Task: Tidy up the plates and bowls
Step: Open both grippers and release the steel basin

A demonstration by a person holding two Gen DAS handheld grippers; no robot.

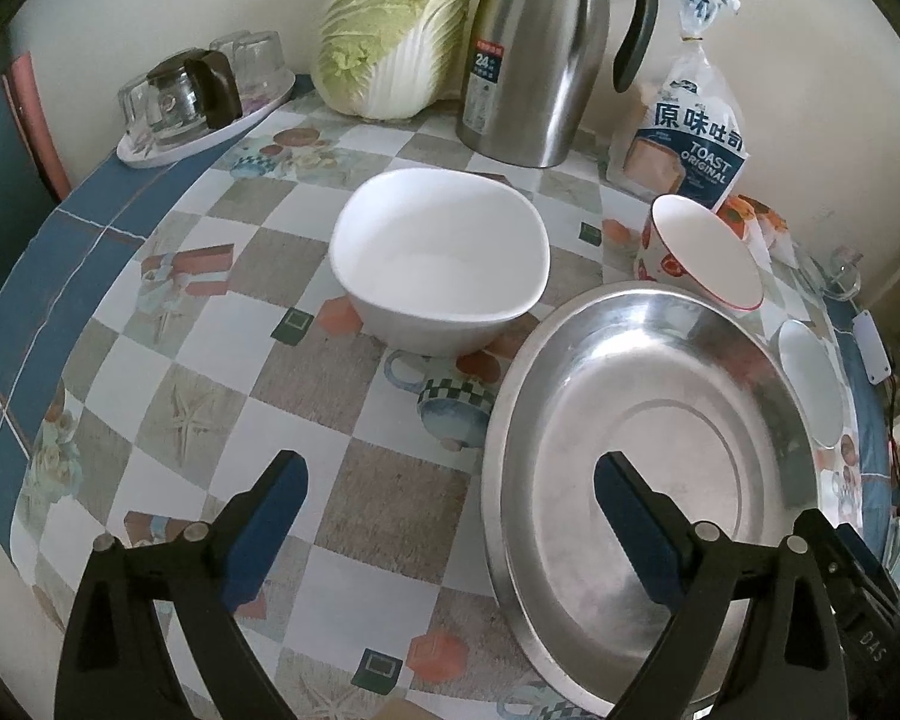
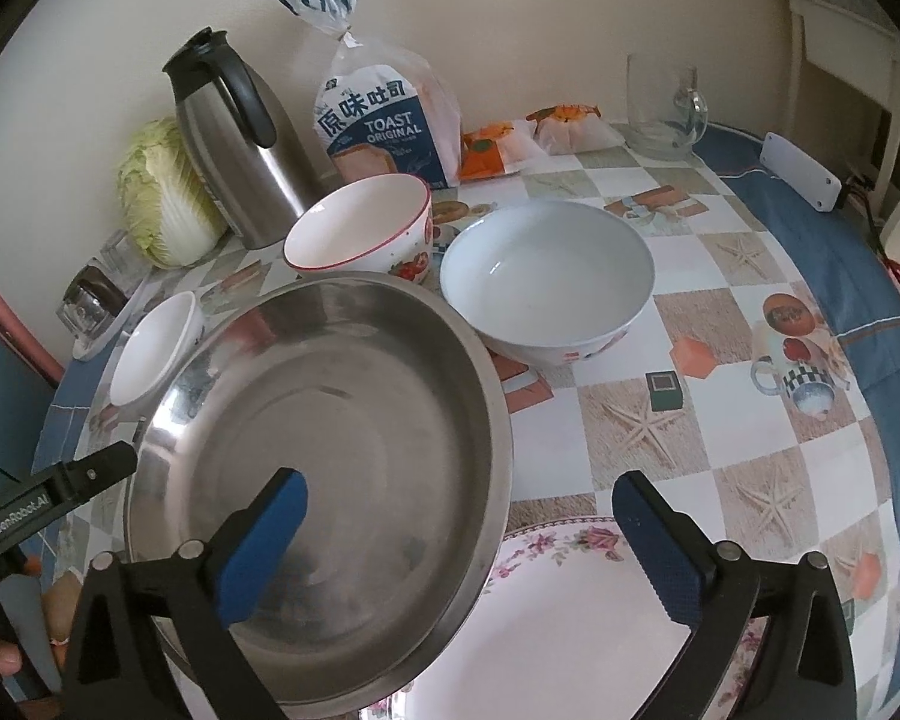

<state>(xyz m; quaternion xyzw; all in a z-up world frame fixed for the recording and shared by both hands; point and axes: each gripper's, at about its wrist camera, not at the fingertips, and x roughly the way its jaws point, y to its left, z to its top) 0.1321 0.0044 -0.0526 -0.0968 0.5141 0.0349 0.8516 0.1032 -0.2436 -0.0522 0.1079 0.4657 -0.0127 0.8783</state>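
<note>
The steel basin [image 2: 330, 444] is wide, round and shallow, with a dull, scratched bottom and a bright rim. It rests partly on the flowered plate [image 2: 558, 618], so it overlaps the left part of that plate and sits a little tilted. The plate is white with pink flowers along its edge.

Behind the basin stands the red-rimmed bowl [image 2: 360, 228] with red fruit prints, and to its right the large white bowl [image 2: 546, 276], both upright and near the basin rim. On the left side of the basin is the squarish white bowl [image 1: 438, 258], standing free on the checked bench [image 1: 210, 360].

The left gripper [image 1: 450, 528] has its jaws released; one finger is over the bare bench and the other over the basin, and the basin rim lies between them without being pressed. The right gripper [image 2: 462, 546] also has its jaws wide apart, one finger over the basin and one over the plate, gripping nothing.

The bench is free of things to the right of the plate, up to its blue border. The thermos jug [image 1: 540, 48], the cabbage [image 1: 390, 30] and the toast bag [image 2: 378, 120] stand at the wall.
</note>
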